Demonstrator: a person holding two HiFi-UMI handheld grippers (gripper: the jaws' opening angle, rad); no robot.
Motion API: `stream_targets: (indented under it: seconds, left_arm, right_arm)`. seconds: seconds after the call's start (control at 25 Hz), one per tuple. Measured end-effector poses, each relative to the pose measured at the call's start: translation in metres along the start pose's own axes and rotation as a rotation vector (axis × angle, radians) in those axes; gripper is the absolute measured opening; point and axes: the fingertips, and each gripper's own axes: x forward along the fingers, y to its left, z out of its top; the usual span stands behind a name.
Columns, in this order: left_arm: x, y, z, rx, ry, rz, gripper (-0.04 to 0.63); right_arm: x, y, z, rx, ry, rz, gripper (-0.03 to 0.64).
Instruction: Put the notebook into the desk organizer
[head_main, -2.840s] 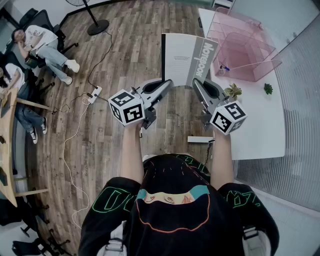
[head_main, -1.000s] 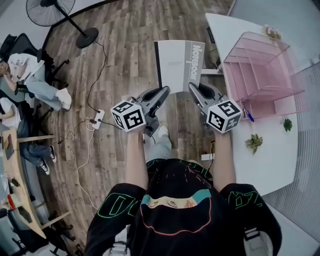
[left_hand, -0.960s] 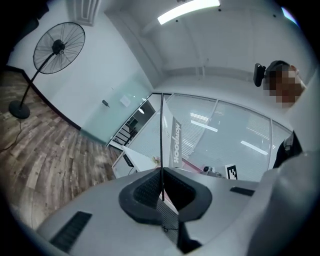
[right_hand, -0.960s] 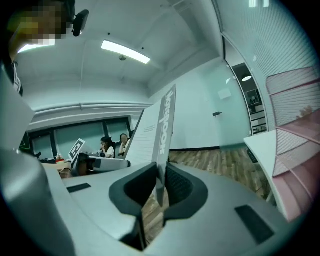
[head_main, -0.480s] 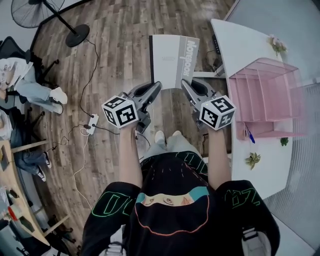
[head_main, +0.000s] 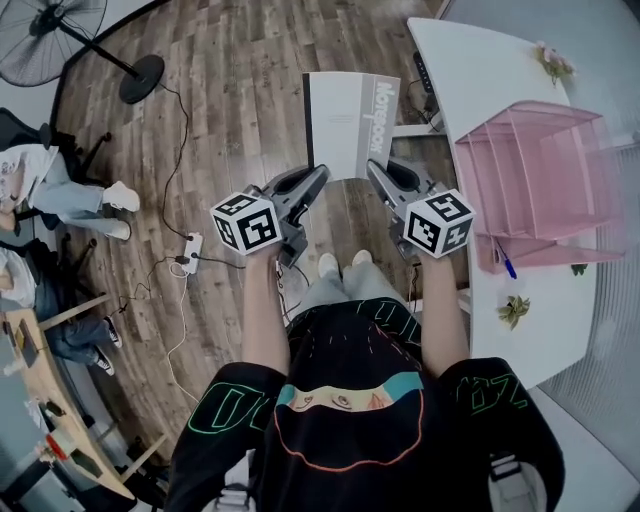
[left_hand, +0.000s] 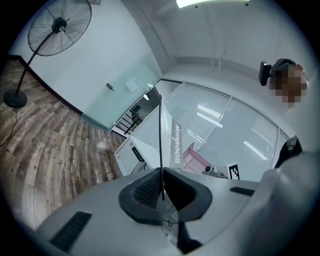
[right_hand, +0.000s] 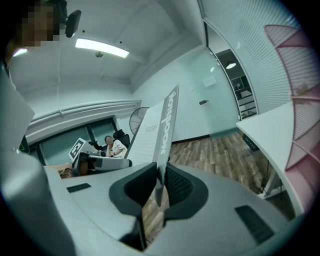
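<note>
Both grippers are clamped onto the notebook (head_main: 350, 120) at its near edge: left gripper (head_main: 318, 178) on the thin cover side, right gripper (head_main: 375, 172) by the grey spine. It's held over the wood floor, long axis pointing away from the person. The pink see-through desk organizer (head_main: 540, 170) sits to the right on the white desk (head_main: 470, 70), so the right hand's closer.

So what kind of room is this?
Probably an office: a white desk with a pink desk organizer on it, a person sitting off to the side, and a standing fan on the wood floor.
</note>
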Motion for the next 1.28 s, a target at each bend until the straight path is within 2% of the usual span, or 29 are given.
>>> stream_targets:
  seconds: [0.32, 0.76, 1.04, 1.28]
  left_arm:
    - [0.067, 0.0, -0.052, -0.043, 0.178, -0.074, 0.009]
    - [0.125, -0.044, -0.104, -0.058, 0.384, -0.211, 0.009]
    - [0.148, -0.063, -0.127, -0.072, 0.466, -0.268, 0.009]
    - [0.155, -0.06, -0.137, -0.099, 0.534, -0.275, 0.015]
  right_arm:
    - [-0.042, -0.062, -0.045, 0.136, 0.003, -0.141, 0.032]
    - [-0.124, -0.096, -0.08, 0.297, -0.054, -0.335, 0.034]
    - [-0.159, -0.108, -0.092, 0.361, -0.101, -0.402, 0.034]
    - [-0.166, -0.111, -0.1, 0.413, -0.108, -0.418, 0.032]
